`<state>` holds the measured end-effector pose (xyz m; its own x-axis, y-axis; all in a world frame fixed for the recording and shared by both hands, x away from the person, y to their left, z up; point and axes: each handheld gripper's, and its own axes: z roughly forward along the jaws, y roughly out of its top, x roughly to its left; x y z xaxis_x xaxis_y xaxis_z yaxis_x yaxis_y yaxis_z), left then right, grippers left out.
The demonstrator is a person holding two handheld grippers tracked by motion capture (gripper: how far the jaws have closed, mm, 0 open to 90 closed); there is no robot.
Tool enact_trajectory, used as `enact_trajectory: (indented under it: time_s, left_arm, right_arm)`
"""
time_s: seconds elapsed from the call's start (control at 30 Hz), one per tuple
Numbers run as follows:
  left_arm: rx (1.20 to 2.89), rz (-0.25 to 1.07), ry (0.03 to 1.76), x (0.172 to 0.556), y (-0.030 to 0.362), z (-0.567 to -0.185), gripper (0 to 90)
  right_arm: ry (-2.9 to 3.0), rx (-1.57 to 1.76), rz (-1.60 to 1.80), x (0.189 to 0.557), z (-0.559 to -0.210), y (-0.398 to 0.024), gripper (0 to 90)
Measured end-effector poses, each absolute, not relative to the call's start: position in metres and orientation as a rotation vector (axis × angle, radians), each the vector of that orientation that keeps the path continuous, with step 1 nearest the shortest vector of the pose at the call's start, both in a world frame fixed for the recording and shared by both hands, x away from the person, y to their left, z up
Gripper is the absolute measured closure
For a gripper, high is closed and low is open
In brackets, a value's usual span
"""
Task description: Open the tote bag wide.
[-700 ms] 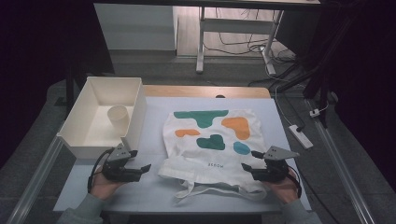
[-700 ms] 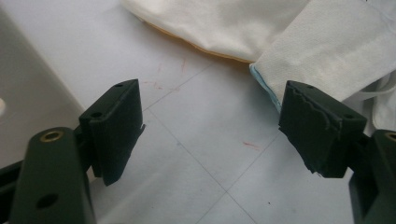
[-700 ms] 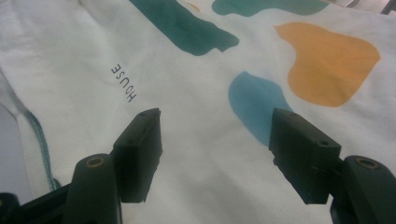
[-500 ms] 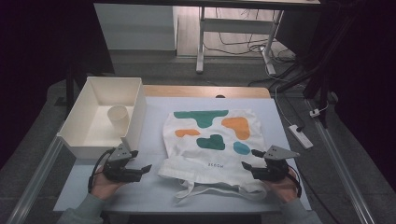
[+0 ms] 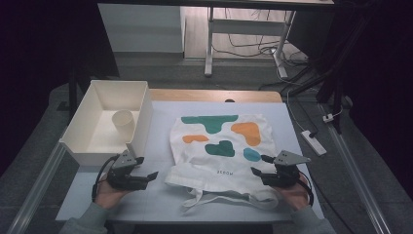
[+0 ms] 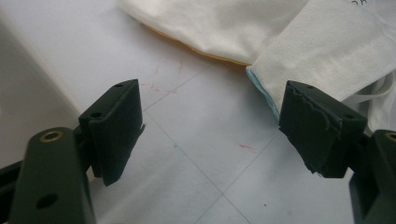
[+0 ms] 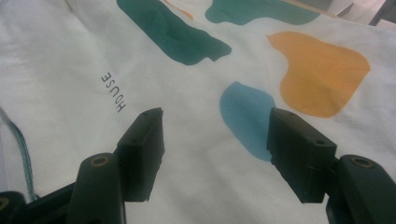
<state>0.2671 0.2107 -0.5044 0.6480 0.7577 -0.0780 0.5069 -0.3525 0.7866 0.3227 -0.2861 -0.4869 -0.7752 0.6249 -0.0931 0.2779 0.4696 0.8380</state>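
The white cloth tote bag printed with green, orange and blue blotches [image 5: 221, 146] lies flat on the pale grey tabletop [image 5: 160, 122]; its long axis runs from the far edge toward the person, with the folded mouth and the loose white handle straps [image 5: 214, 199] at the near end.

The left tongs [image 5: 150, 177] rest low on the tabletop, just beside the bag's near left corner and apart from it; in the left gripper view the jaws stand wide apart with bare tabletop between them, and the folded cloth corner [image 6: 327, 51] lies ahead and toward the right-hand jaw; nothing is held.

The right tongs [image 5: 260, 165] sit over the bag's near right edge; in the right gripper view the jaws stand open above the printed cloth, the blue blotch [image 7: 247, 116] between them and the lettering to the left; the pads do not press on the fabric; nothing is held.

Judgement: both tongs point inward at the bag's near end; the right is nearer, already above the cloth; the left must advance toward the corner before any grip is possible.

The white rectangular plastic bin [image 5: 83, 141], holding a pale paper cup [image 5: 122, 124], stands left of the bag, well clear of it.
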Motion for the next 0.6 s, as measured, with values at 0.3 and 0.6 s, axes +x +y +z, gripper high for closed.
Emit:
enact_trajectory:
  time_s: [0.3,0.6]
  left_arm:
    - [2.058,0.396,0.954,0.266,0.203,-0.503,21.8]
    - [2.078,0.44,0.869,0.263,0.184,-0.486,21.6]
  right_arm:
    - [2.335,0.757,1.224,0.32,-0.486,-0.287,36.9]
    - [2.34,0.746,1.246,0.322,-0.485,-0.285,37.0]
